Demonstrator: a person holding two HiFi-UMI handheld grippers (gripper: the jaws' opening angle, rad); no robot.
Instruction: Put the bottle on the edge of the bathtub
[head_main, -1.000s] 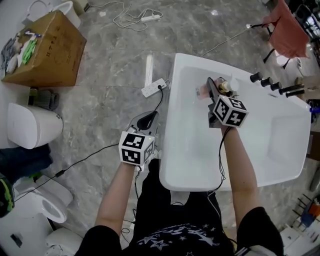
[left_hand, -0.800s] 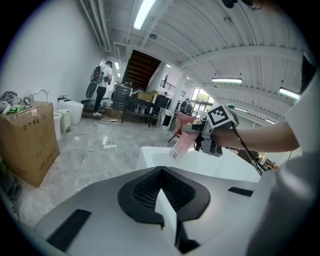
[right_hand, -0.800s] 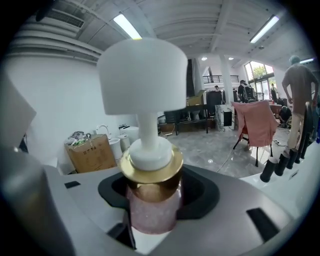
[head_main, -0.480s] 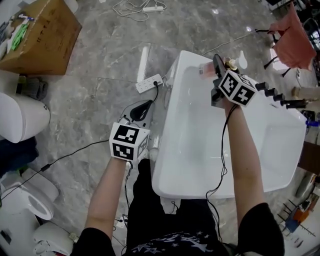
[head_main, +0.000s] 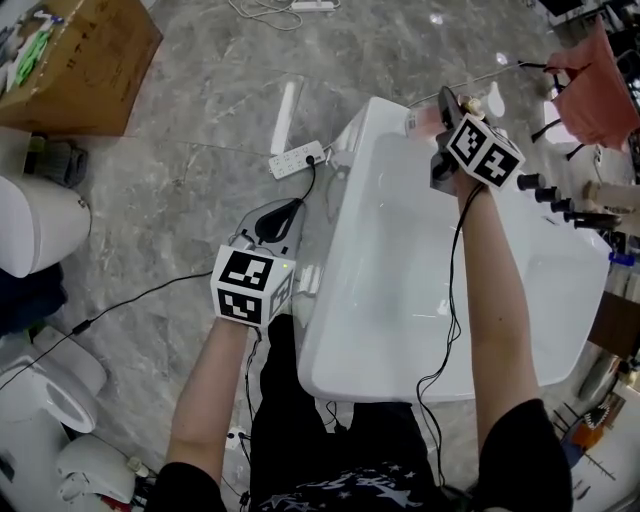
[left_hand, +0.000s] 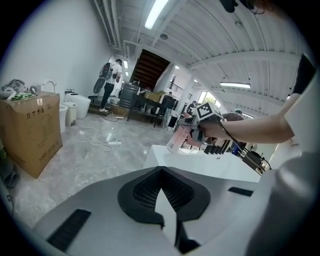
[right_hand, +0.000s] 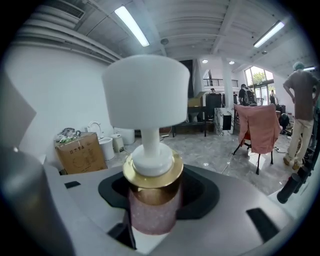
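A pink glittery bottle (head_main: 424, 121) with a gold collar and white pump sits between the jaws of my right gripper (head_main: 440, 108), which is shut on its body. It hangs tilted over the far rim of the white bathtub (head_main: 338, 330), near the far left corner. The right gripper view shows the bottle (right_hand: 152, 207) upright between the pads, with its pump head on top. From the left gripper view the bottle (left_hand: 176, 141) hangs above the tub's rim. My left gripper (head_main: 281, 216) is over the floor left of the tub, jaws together with nothing in them.
A white power strip (head_main: 296, 159) and cables lie on the marble floor beside the tub. A cardboard box (head_main: 75, 60) stands far left, and a toilet (head_main: 40, 240) nearer. Black tap knobs (head_main: 547, 194) line the tub's right rim. A pink cloth (head_main: 598, 80) hangs beyond it.
My right gripper has carried the bottle from over the tub's basin out to its far rim. The left gripper has stayed over the floor beside the tub.
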